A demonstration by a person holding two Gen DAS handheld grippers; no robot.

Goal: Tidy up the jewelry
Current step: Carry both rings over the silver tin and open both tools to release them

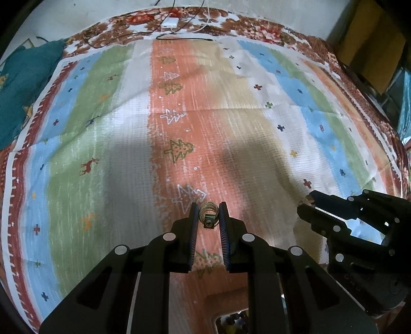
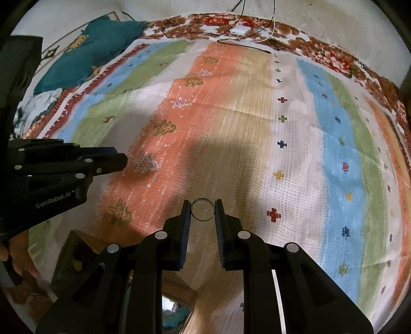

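My left gripper (image 1: pixel 209 214) is shut on a gold coiled ring (image 1: pixel 208 215) with a small dark square stone, held above the striped cloth (image 1: pixel 231 128). My right gripper (image 2: pixel 203 209) is shut on a thin silver ring (image 2: pixel 203 209), also held above the cloth. The right gripper shows at the right of the left wrist view (image 1: pixel 307 203), with a glint of the ring at its tip. The left gripper shows at the left of the right wrist view (image 2: pixel 120 161). A wooden box (image 2: pixel 77 251) with small items lies at the lower left.
A teal cushion (image 1: pixel 23 84) lies at the cloth's far left. A white charger (image 1: pixel 170 23) and cables sit at the far edge. A mirror-like lid (image 2: pixel 177 311) shows below the right gripper. A hand (image 2: pixel 18 259) holds the left gripper.
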